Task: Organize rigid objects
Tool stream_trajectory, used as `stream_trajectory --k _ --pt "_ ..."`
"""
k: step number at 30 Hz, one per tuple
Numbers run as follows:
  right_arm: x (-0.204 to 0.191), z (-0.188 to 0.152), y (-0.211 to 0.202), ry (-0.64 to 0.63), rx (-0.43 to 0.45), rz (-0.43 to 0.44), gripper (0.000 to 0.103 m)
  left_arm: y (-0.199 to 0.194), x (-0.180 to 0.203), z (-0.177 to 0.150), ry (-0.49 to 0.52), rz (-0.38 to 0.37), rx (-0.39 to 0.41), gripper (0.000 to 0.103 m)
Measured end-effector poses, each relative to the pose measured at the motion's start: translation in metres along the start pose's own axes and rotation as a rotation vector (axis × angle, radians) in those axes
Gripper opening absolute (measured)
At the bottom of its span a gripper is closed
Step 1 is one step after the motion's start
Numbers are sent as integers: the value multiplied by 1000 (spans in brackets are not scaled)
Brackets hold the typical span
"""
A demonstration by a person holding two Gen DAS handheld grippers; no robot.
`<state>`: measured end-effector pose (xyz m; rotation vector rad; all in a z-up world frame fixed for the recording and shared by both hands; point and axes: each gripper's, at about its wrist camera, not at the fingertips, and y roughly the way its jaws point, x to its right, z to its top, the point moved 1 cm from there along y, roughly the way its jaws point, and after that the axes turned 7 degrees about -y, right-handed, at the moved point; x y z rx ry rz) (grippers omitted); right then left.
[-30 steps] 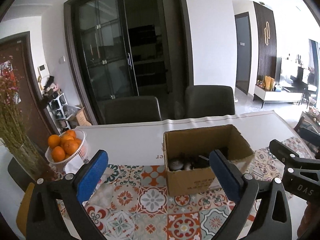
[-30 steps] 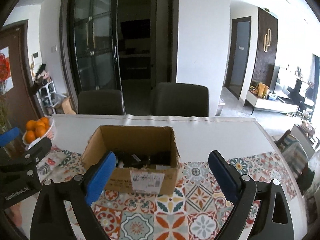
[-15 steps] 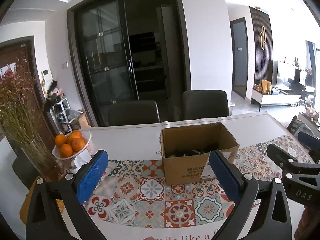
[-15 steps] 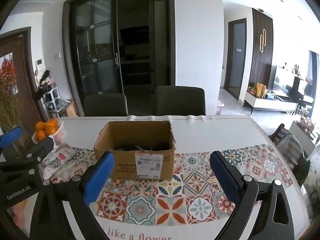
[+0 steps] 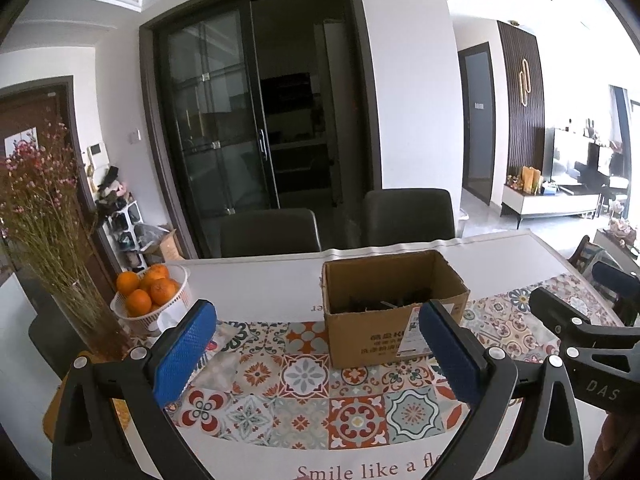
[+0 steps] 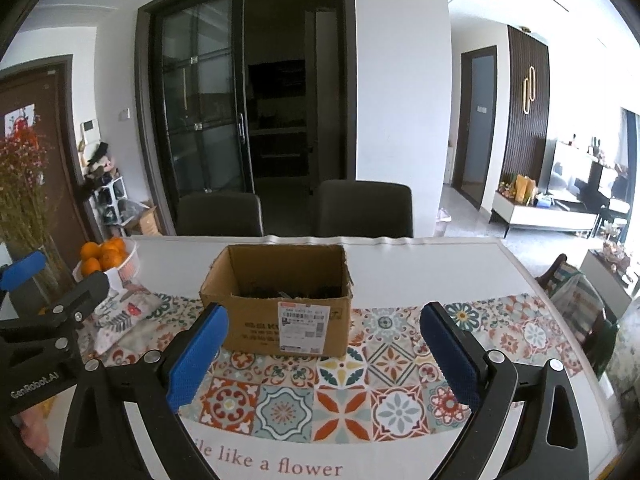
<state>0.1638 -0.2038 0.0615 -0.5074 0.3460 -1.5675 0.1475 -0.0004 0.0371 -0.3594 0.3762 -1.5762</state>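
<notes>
An open cardboard box (image 5: 390,322) stands on the patterned tablecloth, also in the right wrist view (image 6: 280,320). Dark objects lie inside it, mostly hidden by its front wall. My left gripper (image 5: 318,350) is open and empty, held back from the box near the table's front edge. My right gripper (image 6: 324,354) is open and empty, also short of the box. Each gripper shows at the side of the other's view: the right one (image 5: 592,344), the left one (image 6: 44,312).
A white basket of oranges (image 5: 150,296) and a vase of dried flowers (image 5: 52,232) stand at the table's left. A patterned pouch (image 6: 124,314) lies left of the box. Two dark chairs (image 6: 364,208) stand behind the table (image 6: 420,272).
Both grippers have pulled back and away from the box toward the table's front edge. The box looks smaller and its contents are less visible. Both stay open.
</notes>
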Motion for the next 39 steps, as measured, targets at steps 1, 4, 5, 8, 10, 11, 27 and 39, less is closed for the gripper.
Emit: stream_trajectory --k 1,4,5,8,10,11,27,39 --pt "-1 0 -1 -2 3 -1 97 -1 0 0 0 0 0 103" --pt "-2 1 -3 -4 8 1 97 -2 0 0 -3 -5 -3 103" --pt "-2 1 -4 -3 10 0 98 -2 0 1 -5 -6 -2 103" --pt "-2 2 -4 -4 11 0 98 -3 -1 2 -5 -5 0 103" --pt "-1 2 -5 -2 12 0 98 -2 0 2 -4 -5 2 103" --pt "-2 2 -5 -3 14 -3 98 -3 -1 2 -5 -6 2 103" --pt "-4 7 -10 -12 29 -6 98 -6 2 6 -8 -13 22 103" --pt "-5 7 -10 -9 29 -6 98 -4 1 6 -9 -17 21 103"
